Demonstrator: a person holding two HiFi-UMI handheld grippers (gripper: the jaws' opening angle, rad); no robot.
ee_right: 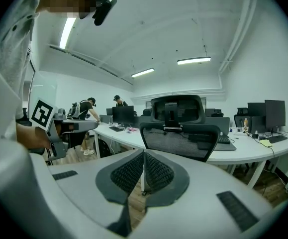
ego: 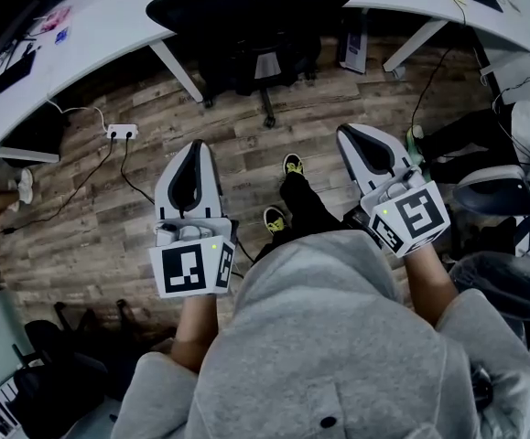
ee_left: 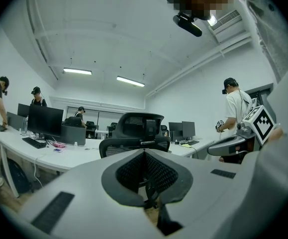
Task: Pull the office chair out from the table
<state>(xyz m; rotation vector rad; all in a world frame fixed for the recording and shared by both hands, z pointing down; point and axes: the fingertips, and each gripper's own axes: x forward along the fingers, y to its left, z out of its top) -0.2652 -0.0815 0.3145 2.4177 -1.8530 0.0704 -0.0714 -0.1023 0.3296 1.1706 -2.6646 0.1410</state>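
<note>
A grey hoodie (ego: 338,346) fills the bottom of the head view, closest to the camera. Two grippers reach out from it toward a black chair (ego: 255,12) at the top of the view. The left gripper (ego: 195,146) and the right gripper (ego: 350,132) both stop well short of the chair. Each has its jaws pressed together, holding nothing. The chair is pushed in against a white table (ego: 91,39), with its seat under the edge. A power strip (ego: 122,132) lies on the wood floor (ego: 246,144), left of the chair.

In the left gripper view, the jaws meet with nothing between them. The chair (ee_left: 134,128) stands straight ahead beyond them, with its back toward the camera and the table behind it.

In the right gripper view, the jaws are also closed and empty. The chair (ee_right: 179,133) is ahead and slightly to the right, showing its mesh back and headrest. It is untouched.
</note>
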